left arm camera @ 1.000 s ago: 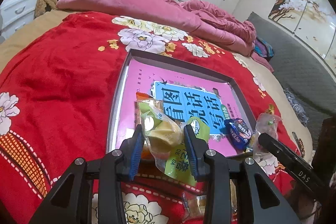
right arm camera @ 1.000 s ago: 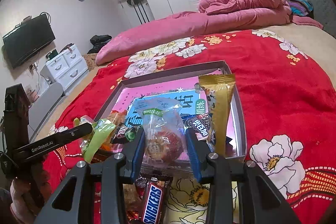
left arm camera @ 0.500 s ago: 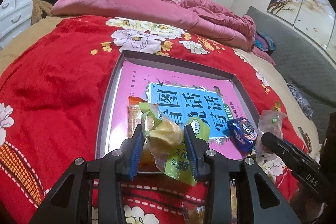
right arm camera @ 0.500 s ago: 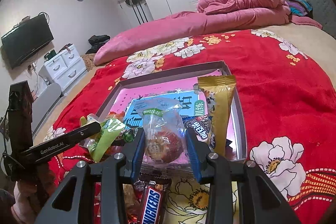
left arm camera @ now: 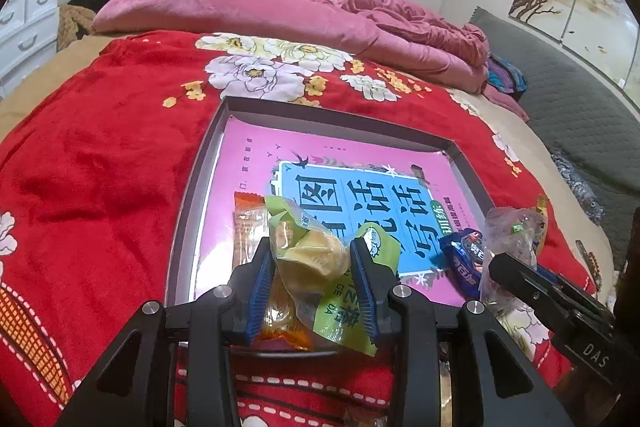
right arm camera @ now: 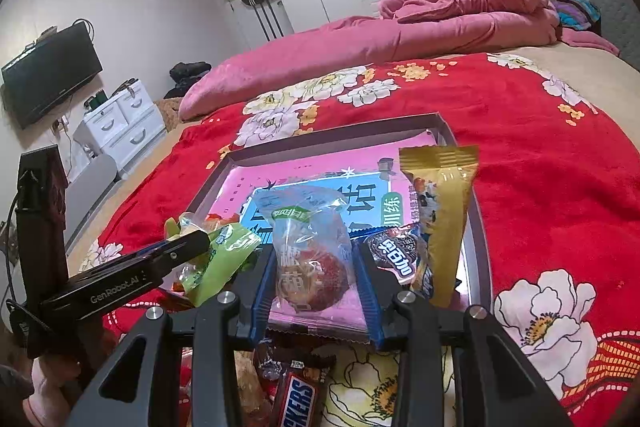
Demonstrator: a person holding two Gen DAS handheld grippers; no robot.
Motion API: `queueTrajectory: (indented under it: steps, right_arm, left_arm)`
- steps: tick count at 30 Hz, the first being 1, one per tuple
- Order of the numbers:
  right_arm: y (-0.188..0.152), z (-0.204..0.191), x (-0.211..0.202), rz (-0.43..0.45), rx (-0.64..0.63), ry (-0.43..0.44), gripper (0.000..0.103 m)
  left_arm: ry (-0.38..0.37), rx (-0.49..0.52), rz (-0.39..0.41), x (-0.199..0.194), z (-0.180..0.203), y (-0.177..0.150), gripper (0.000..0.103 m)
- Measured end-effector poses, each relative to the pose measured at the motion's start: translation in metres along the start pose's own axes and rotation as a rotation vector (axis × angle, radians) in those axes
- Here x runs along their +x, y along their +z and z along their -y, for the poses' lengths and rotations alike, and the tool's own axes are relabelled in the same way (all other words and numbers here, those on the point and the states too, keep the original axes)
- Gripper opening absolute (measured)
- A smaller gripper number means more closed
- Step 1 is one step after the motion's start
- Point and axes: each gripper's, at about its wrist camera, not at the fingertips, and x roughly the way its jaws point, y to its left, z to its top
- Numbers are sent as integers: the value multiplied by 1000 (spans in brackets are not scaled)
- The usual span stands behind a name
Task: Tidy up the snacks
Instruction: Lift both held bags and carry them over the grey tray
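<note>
Left tongs [left arm camera: 312, 269]: clenched on a clear-wrapped yellow pastry [left arm camera: 310, 257], above the near edge of the grey tray [left arm camera: 192, 195]. Right tongs [right arm camera: 316, 269]: clenched on a clear-wrapped red snack [right arm camera: 312, 259], same edge. Tray sits mid-bed on the red floral blanket [left arm camera: 100, 167].

I count one shallow grey cardboard tray [left arm camera: 192, 187] and one pink book [left arm camera: 256, 147]. My two grippers each pinch one clear-wrapped snack. One Snickers bar [right arm camera: 298, 401] lies nearby.
</note>
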Motion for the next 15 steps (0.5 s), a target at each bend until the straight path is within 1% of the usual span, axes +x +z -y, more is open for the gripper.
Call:
queueTrajectory:
  steps: [3,15]
  right_arm:
    - [0,1,3,-5,1,-3,39]
    - [1,2,14,-26,5,-12,39]
  left_arm:
    - [-10,-6,-2,3,0,1,39]
    - [1,7,3,12,5,3,39]
